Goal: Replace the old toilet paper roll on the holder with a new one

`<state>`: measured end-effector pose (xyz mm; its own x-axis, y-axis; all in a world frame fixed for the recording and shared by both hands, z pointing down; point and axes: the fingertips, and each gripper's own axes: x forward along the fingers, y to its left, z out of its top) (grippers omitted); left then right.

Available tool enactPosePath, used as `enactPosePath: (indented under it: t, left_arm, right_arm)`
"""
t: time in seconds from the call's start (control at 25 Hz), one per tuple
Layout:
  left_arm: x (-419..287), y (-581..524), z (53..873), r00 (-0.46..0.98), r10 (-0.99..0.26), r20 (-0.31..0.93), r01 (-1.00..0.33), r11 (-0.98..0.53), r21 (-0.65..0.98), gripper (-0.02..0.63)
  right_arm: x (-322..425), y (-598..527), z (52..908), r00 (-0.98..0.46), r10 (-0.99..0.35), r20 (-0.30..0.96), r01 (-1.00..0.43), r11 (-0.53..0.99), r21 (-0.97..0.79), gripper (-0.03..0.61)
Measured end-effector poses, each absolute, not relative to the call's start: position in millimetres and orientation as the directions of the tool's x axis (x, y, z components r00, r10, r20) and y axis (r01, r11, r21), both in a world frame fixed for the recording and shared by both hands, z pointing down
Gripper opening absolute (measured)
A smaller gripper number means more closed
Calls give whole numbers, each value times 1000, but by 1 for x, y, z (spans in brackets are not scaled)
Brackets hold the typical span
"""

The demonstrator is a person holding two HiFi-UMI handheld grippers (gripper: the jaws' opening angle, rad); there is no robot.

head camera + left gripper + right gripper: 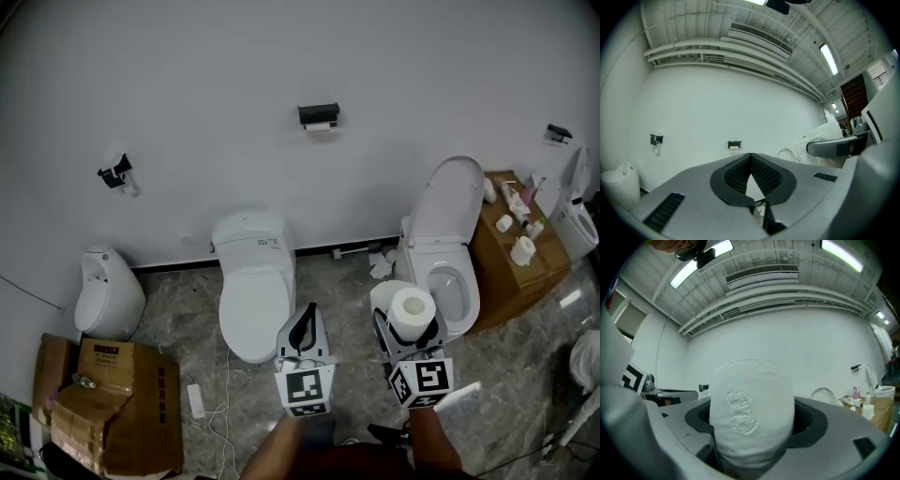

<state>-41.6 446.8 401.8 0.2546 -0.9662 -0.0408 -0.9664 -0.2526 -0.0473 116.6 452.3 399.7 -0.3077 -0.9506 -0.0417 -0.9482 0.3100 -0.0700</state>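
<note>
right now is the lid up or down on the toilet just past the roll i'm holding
Up: the lid stands raised upright, with the open bowl showing below it.

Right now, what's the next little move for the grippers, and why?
Probably bring both grippers closer to the black holder on the wall. The right gripper holds a fresh paper roll, but the holder, with white paper showing in it, is far off. The left gripper is shut and empty, free to take that paper out.

Open wall [206,84] around holder [319,115]; toilets [254,298] below
</note>
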Motion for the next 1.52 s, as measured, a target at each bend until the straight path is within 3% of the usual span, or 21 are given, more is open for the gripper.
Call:
enactPosePath:
  t: [0.88,1.52]
  left_arm:
    - [-151,284,399,295,-955,-41,-955,-295,-4,15]
    - [-149,217,413,313,-950,-17,-950,-313,11,15]
  right_arm:
    - [1,294,392,-267,-963,-26,-963,267,-19,393]
    - [1,232,398,-257,-966,-14,-966,257,-1,393]
